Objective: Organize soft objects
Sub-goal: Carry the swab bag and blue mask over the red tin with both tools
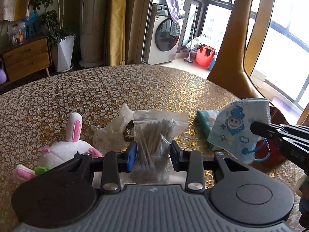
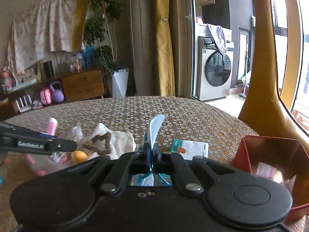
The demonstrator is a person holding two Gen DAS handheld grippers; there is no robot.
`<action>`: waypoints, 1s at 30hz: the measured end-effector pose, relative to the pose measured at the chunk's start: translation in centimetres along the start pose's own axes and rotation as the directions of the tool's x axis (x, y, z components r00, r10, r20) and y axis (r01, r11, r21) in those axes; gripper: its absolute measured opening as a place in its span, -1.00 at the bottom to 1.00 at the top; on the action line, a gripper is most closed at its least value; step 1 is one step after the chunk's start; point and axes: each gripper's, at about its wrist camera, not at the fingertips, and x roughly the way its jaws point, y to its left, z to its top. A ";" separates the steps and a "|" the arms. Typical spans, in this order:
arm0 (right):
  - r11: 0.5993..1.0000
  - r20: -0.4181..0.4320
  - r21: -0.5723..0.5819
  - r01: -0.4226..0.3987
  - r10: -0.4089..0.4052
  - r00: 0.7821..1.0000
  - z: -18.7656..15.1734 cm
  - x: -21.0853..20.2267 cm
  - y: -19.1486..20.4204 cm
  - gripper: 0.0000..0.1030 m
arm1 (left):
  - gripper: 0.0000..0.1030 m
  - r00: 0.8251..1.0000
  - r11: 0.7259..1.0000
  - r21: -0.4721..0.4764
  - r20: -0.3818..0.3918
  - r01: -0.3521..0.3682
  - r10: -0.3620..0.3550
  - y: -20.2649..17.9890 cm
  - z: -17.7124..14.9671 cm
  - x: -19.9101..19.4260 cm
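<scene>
Both grippers were loaded. The left gripper, frame centre, was clamped on a bag of cotton swabs; the right gripper pinched a child's face mask. The red box, lower right, held little. The plush rabbit, tissue pack and white cloth remained on the table, unsorted.

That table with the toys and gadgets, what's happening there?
A person is sorting soft things with a hand-held gripper in each hand. The left gripper is clamped on a clear bag of cotton swabs, held above the patterned table. The right gripper is shut on a blue cartoon face mask, with an open red box close to its right. A plush bunny and a tissue pack lie on the table.
</scene>
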 end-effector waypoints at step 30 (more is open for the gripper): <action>0.981 0.108 0.167 0.100 -0.119 0.987 -0.8 -11.9 -10.4 -0.97 | -0.31 0.985 0.960 0.227 0.014 0.165 -0.173 -20.5 1.4 -4.0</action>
